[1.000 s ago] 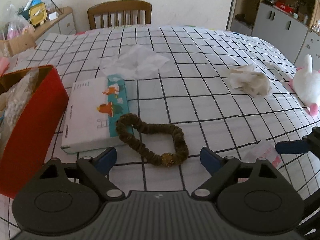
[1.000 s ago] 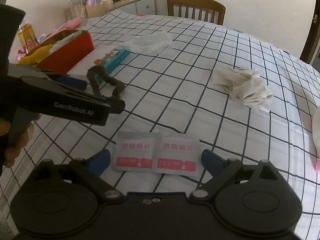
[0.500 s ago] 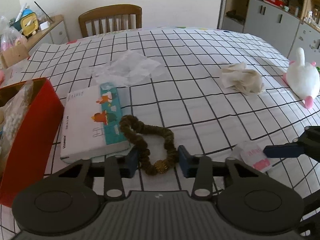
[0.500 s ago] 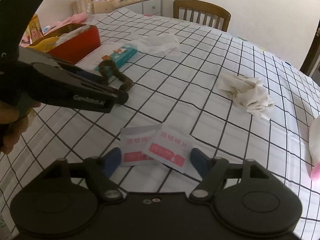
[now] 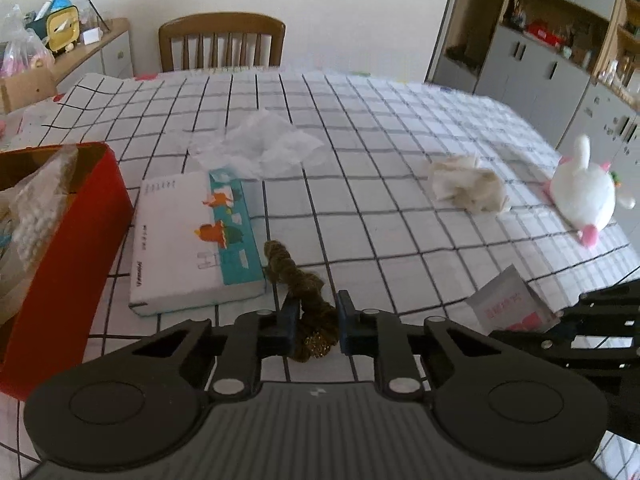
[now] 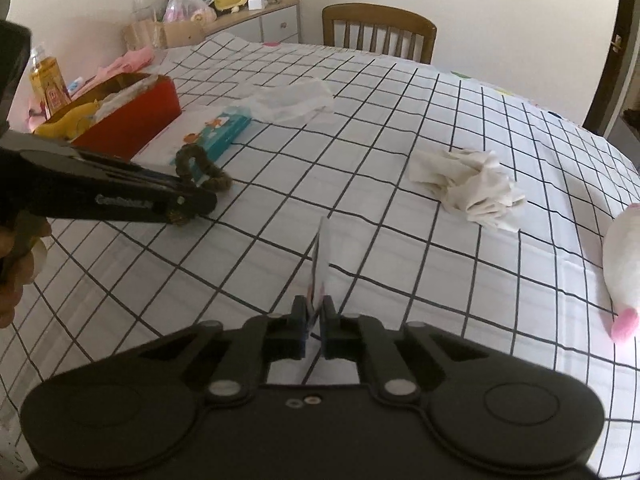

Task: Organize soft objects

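Observation:
My left gripper [image 5: 318, 320] is shut on a brown scrunchie [image 5: 298, 276] with a gold bead; its free end rests on the checked tablecloth beside a tissue box [image 5: 192, 236]. It also shows in the right wrist view [image 6: 200, 168]. My right gripper [image 6: 316, 314] is shut on a pair of white-and-pink wipe sachets [image 6: 322, 252], held edge-on above the table; they show in the left wrist view [image 5: 508, 304]. A red box [image 5: 60, 248] holding soft things stands at the left.
A crumpled beige cloth [image 5: 466, 184], a white plush toy [image 5: 584, 196] and a clear plastic bag [image 5: 264, 144] lie on the table [image 5: 360, 120]. A wooden chair [image 5: 222, 40] stands at the far side. Cabinets are to the right, a cluttered sideboard to the left.
Both grippers closed from open: the left onto the scrunchie, bunching it, and the right onto the sachets, folding them upright and lifting them off the table.

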{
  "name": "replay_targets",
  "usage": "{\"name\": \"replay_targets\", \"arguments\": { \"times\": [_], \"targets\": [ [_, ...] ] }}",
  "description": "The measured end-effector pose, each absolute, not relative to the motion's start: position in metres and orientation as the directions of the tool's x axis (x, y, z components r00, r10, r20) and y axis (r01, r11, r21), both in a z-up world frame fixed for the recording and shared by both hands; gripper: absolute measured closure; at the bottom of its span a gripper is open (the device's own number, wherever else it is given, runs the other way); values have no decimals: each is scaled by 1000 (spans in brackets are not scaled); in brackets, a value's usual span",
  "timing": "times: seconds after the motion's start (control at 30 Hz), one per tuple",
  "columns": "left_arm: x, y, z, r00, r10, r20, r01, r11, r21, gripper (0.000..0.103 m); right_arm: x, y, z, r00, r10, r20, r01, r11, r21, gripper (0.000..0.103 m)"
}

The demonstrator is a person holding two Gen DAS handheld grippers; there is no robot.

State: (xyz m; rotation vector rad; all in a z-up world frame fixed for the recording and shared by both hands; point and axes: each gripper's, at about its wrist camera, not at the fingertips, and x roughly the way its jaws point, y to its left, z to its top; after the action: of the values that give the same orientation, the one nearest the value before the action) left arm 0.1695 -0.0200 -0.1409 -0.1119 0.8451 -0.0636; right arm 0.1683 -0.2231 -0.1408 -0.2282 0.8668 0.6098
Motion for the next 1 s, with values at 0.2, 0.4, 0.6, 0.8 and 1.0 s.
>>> {"name": "replay_targets", "arguments": {
  "times": [0.2, 0.4, 0.6, 0.8, 1.0],
  "targets": [
    [160, -10, -127, 690, -126, -713, 18, 987, -158, 89, 162, -226, -123, 506, 450, -736, -572, 814, 105, 99],
    [150, 0, -115, 708, -159, -688, 25, 979, -201, 90, 156, -223, -100, 521, 488, -700, -583, 803, 126, 99],
    [140, 8, -99, 732, -182, -657, 31, 972, -234, 90, 150, -211, -82, 522, 513, -681, -599, 789, 136, 99],
    [129, 20, -77, 762, -181, -622, 28, 968, -247, 90, 145, -195, -63, 518, 544, -659, -626, 767, 141, 99],
    [115, 42, -53, 788, -143, -599, 1, 973, -230, 90, 143, -170, -43, 510, 579, -636, -670, 731, 129, 99]
  ]
}}
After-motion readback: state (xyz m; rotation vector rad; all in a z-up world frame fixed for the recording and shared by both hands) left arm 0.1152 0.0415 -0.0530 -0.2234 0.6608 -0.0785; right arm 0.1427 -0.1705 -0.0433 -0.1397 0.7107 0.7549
